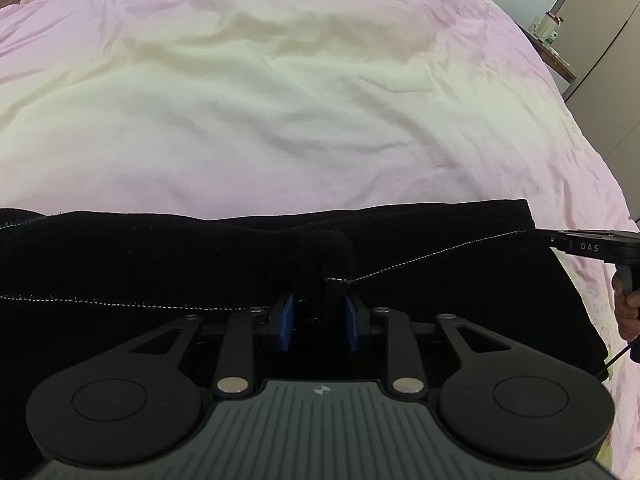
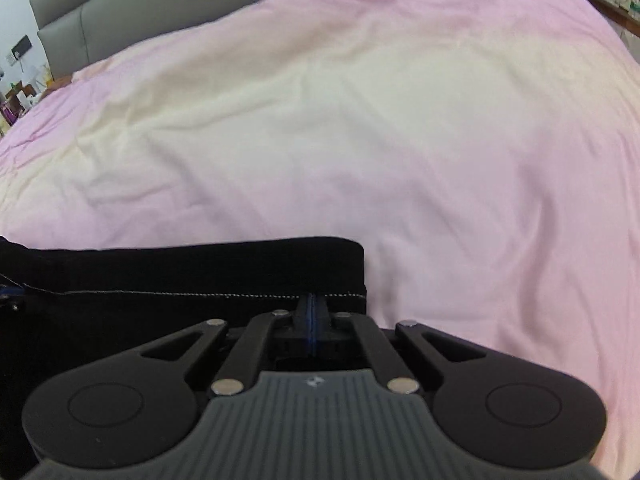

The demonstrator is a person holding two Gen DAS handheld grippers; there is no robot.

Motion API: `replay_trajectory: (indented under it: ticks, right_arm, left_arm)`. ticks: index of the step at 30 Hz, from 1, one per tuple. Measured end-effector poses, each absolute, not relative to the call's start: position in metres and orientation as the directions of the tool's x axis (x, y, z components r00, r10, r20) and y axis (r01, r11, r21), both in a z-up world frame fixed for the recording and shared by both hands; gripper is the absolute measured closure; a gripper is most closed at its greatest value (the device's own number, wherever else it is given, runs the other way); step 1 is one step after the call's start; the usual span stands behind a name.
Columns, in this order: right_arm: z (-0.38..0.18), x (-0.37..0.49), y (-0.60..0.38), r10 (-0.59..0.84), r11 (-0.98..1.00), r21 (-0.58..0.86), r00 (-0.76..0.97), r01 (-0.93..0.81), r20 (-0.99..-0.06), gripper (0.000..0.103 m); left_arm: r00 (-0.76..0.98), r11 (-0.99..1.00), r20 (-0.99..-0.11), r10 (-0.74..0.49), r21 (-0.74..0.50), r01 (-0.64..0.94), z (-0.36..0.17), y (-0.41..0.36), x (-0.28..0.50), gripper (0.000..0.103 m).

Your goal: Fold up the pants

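Note:
Black pants (image 1: pixel 160 256) with a white stitched hem line lie across the near part of a pink and cream bed cover (image 1: pixel 280 120). My left gripper (image 1: pixel 318 312) has its blue pads a little apart with a bunched fold of the black cloth clamped between them. My right gripper (image 2: pixel 312 312) is shut tight on the hem edge of the pants (image 2: pixel 180 272), near their right corner. The right gripper also shows in the left wrist view (image 1: pixel 580 244), gripping the pants' right corner, with the hand behind it.
The bed cover (image 2: pixel 360 120) stretches far ahead. A grey headboard (image 2: pixel 120 12) stands at the back. A side table with bottles (image 1: pixel 548 28) stands at the right beside the bed, next to grey cabinet doors (image 1: pixel 600 60).

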State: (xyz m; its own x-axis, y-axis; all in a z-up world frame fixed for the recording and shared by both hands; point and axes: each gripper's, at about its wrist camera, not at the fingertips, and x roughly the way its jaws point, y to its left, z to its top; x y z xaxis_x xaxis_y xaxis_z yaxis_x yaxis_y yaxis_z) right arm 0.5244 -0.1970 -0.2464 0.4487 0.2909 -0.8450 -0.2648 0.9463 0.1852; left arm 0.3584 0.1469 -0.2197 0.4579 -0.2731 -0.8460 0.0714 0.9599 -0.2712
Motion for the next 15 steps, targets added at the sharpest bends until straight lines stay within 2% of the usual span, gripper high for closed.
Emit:
replay_trajectory:
  ticks: [2,6,7,8,11,15]
  right_arm:
    - [-0.26,0.524,-0.194,0.283,0.948,0.174,0.454,-0.266,-0.845,0.103]
    - [-0.258,0.527,-0.187,0.255,0.955,0.152,0.446,-0.254,-0.858,0.103]
    - [-0.254,0.528,-0.184,0.241,0.957,0.136,0.441,-0.256,-0.865,0.103]
    - [-0.247,0.528,-0.18,0.221,0.959,0.112,0.441,-0.26,-0.87,0.103]
    - [-0.22,0.513,-0.172,0.204,0.951,0.058,0.479,-0.303,-0.854,0.099]
    - [-0.187,0.482,-0.157,0.275,0.902,0.052,0.477,-0.429,-0.835,0.098]
  left_arm:
    - [0.462,0.957,-0.842,-0.279,-0.281,0.065,-0.223,0.149,0.359,0.071]
    - [0.468,0.957,-0.841,-0.272,-0.287,0.042,-0.218,0.15,0.355,0.062]
    - [0.467,0.959,-0.844,-0.264,-0.283,0.031,-0.214,0.151,0.353,0.05]
    - [0.471,0.963,-0.847,-0.247,-0.27,0.018,-0.207,0.153,0.35,0.045]
    - [0.5,0.969,-0.836,-0.225,-0.246,0.024,-0.181,0.165,0.333,0.044]
    - [0.528,0.974,-0.83,-0.182,-0.226,-0.02,-0.143,0.205,0.302,0.042]
